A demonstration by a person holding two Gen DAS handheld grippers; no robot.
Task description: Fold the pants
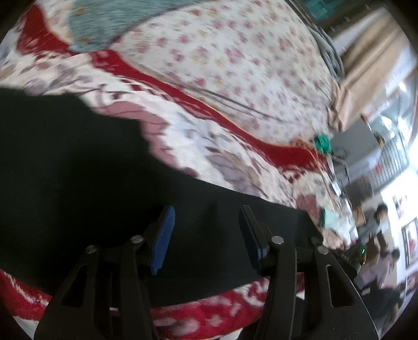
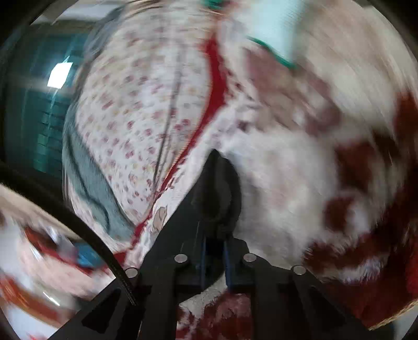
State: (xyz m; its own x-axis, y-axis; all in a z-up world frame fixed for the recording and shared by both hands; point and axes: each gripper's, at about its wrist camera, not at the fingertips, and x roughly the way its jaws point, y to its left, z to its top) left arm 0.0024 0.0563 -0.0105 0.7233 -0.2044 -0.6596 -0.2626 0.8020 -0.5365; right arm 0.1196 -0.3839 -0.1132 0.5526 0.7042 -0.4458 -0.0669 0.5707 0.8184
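Note:
Black pants (image 1: pixel 78 170) lie spread across a red and white floral blanket (image 1: pixel 214 146) in the left wrist view. My left gripper (image 1: pixel 206 217) is open just above the black cloth, its blue pads (image 1: pixel 163 240) apart with nothing between them. In the right wrist view my right gripper (image 2: pixel 215 235) is shut on a bunched fold of the black pants (image 2: pixel 216 188), lifted above the blanket (image 2: pixel 287 170). The view is blurred by motion.
A white sheet with small pink flowers (image 1: pixel 235 57) covers the bed beyond the blanket. A light blue cloth (image 1: pixel 104 23) lies at the far end. A green tassel (image 1: pixel 322 142) sits at the bed's edge. A room with people (image 1: pixel 378 217) lies to the right.

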